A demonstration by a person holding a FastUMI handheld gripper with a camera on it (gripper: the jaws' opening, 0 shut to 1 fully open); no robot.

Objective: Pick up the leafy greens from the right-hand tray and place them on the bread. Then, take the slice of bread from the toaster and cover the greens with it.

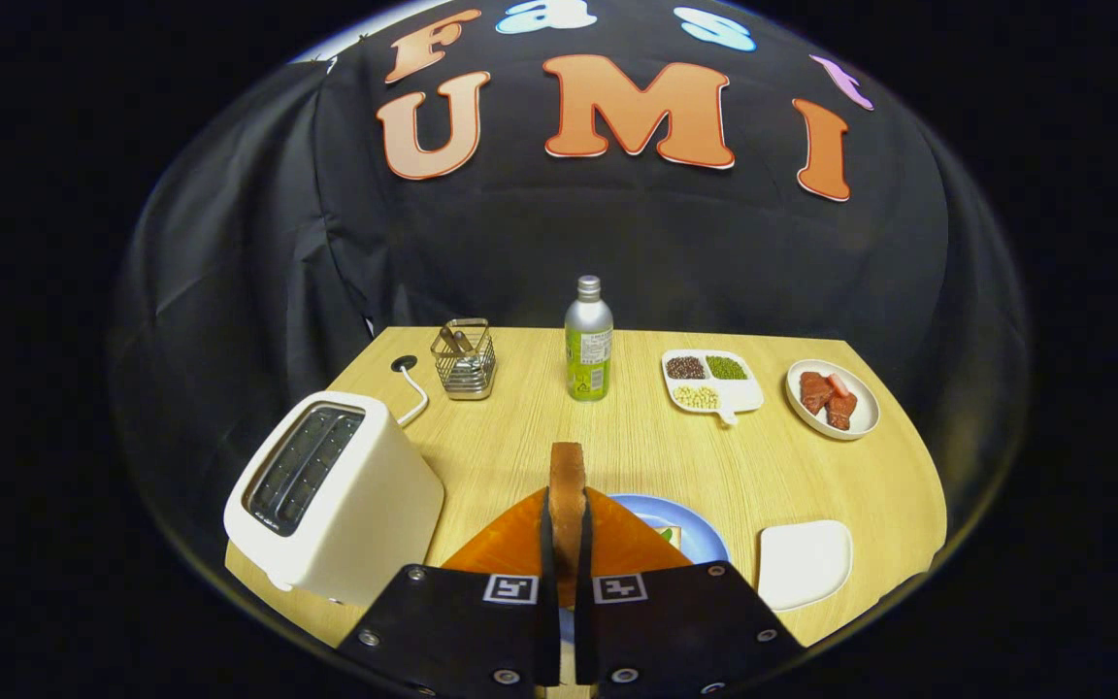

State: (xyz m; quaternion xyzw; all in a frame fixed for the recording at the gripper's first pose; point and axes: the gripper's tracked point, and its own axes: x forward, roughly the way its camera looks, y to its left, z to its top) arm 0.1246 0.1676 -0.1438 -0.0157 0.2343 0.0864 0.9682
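Note:
A slice of toasted bread (567, 500) stands on edge between my fingers, and my gripper (567, 544) is shut on it above the table. Just behind and below it lies a blue plate (690, 529); a bit of leafy green (666, 533) on pale bread (675, 537) peeks out beside my right finger, the rest hidden by the gripper. The white toaster (336, 495) stands left of my fingers, its two slots dark. A white tray (805, 563) lies right of the plate with nothing seen on it.
Along the far side of the wooden table (811, 466) stand a wire basket (465, 359), a green-labelled bottle (588, 340), a divided dish of beans (709, 381) and a bowl of red meat pieces (832, 398). A white cable (413, 393) runs behind the toaster.

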